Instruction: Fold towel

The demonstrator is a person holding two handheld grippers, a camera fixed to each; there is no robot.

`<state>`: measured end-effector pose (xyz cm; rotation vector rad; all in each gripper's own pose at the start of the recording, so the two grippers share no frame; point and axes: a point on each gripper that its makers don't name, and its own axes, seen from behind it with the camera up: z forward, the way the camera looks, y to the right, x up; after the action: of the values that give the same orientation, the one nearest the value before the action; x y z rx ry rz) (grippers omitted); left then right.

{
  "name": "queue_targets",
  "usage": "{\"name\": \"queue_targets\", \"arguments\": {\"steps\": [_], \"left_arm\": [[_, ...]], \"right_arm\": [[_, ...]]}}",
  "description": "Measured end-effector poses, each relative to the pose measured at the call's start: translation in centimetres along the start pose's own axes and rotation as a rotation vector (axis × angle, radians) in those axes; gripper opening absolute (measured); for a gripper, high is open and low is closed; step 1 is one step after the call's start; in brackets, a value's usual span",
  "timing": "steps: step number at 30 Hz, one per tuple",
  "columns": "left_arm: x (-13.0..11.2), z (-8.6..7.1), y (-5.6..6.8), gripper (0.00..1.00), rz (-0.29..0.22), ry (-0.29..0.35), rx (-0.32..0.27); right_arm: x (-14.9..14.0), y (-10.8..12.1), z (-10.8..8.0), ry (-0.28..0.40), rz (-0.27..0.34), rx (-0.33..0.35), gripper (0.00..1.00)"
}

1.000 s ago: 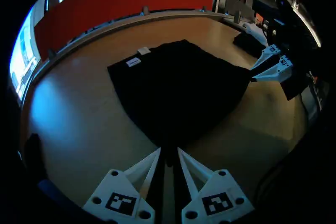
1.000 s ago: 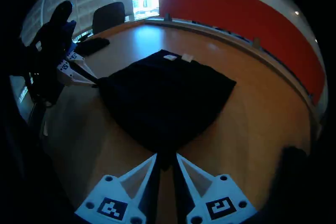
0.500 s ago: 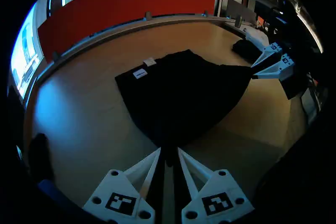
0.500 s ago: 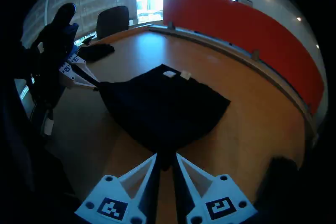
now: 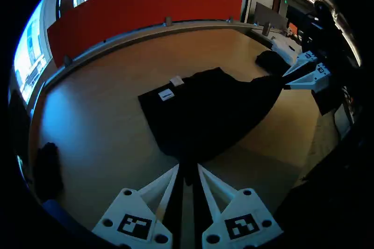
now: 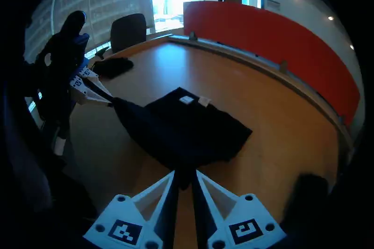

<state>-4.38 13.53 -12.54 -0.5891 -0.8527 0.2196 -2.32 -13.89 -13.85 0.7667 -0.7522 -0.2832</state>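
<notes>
Mid-fold, at the lift-and-carry step: the left gripper, bottom centre of the left gripper view, is narrowed onto one near corner of the black towel. The right gripper, bottom centre of the right gripper view, pinches the other near corner. That leaves the near edge strung between them off the wooden table, while the far edge with the white tags lies flat mid-frame. Next move, my read: carry both corners forward together over to the tagged edge, level and taut, then lower and let go — uneven travel would likely skew the fold.
</notes>
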Motion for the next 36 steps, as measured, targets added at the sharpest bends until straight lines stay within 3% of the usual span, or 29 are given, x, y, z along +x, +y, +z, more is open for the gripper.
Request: {"name": "queue_targets", "arguments": {"steps": [24, 36], "left_arm": [[1.1, -2.9, 1.1, 0.12, 0.011, -0.004, -0.024], [0.7, -3.3, 1.9, 0.12, 0.011, -0.012, -0.033]], "right_arm": [[0.7, -1.1, -3.4, -0.029, -0.026, 0.030, 0.18], [0.7, -1.2, -3.8, -0.036, -0.030, 0.034, 0.18]]}}
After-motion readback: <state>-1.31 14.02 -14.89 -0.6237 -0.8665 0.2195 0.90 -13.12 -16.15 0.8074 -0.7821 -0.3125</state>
